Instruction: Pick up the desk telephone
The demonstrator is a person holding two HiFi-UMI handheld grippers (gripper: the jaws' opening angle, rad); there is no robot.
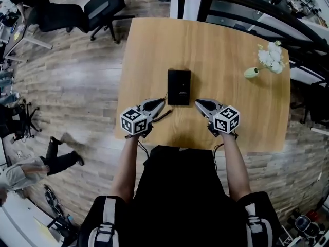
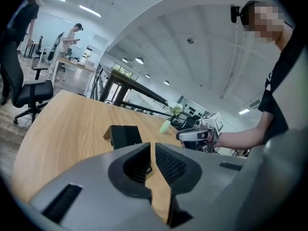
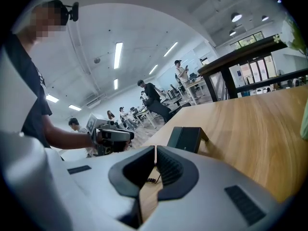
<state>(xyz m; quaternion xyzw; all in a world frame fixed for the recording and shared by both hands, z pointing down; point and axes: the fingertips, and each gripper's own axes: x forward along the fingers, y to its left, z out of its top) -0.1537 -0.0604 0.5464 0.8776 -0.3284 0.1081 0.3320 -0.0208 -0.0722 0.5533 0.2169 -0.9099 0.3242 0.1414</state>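
A black desk telephone (image 1: pixel 179 86) lies flat in the middle of the wooden table (image 1: pixel 231 60), a thin black cord trailing from its near left corner. My left gripper (image 1: pixel 163 103) hovers just off the phone's near left corner, shut and empty. My right gripper (image 1: pixel 196 103) sits off the near right corner, also shut with nothing between its jaws. In the left gripper view the phone (image 2: pixel 123 135) is ahead beyond the shut left gripper (image 2: pixel 152 148), with the other gripper (image 2: pixel 197 134) to the right. In the right gripper view the phone (image 3: pixel 187 138) stands ahead of the shut right gripper (image 3: pixel 155 150).
A small green vase with white flowers (image 1: pixel 267 60) stands at the table's far right. Black office chairs (image 1: pixel 103 9) stand on the wood floor at the far left. A dark counter (image 1: pixel 247 4) runs behind the table. People move about at the left.
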